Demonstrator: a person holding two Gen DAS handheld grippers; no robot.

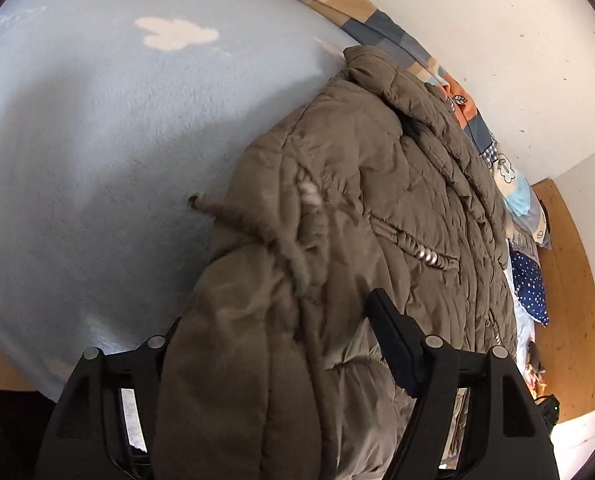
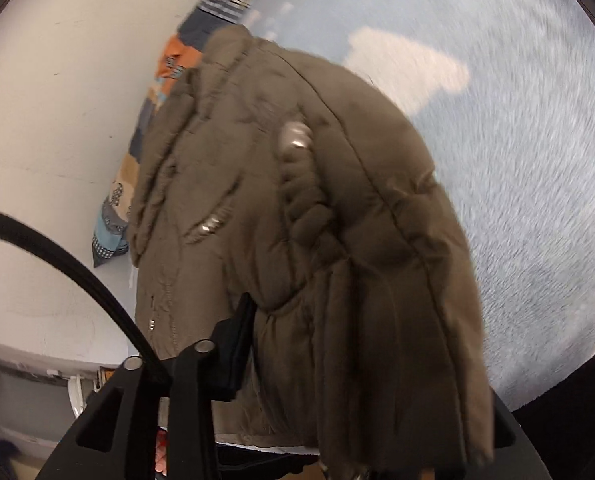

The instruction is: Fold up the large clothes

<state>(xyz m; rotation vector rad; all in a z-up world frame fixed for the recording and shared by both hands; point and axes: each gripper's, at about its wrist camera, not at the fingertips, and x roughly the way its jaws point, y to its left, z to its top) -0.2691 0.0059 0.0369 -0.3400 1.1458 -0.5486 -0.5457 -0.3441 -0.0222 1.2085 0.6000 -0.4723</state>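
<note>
Both grippers had the brown puffer jacket (image 1: 377,208) bunched between their fingers: left gripper (image 1: 273,312) and right gripper (image 2: 361,320) each clamped on it, over the light blue cloud-print blanket (image 1: 97,120). Couldn't read any label.

Light-blue cloud blanket (image 1: 97,140), patchwork quilt (image 1: 381,20), white wall (image 1: 497,40), perhaps a wooden floor (image 1: 573,300).

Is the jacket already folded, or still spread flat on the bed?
Partly folded: the jacket has bunched fabric doubled over between both grippers, left gripper and right gripper, above the blue blanket.
</note>
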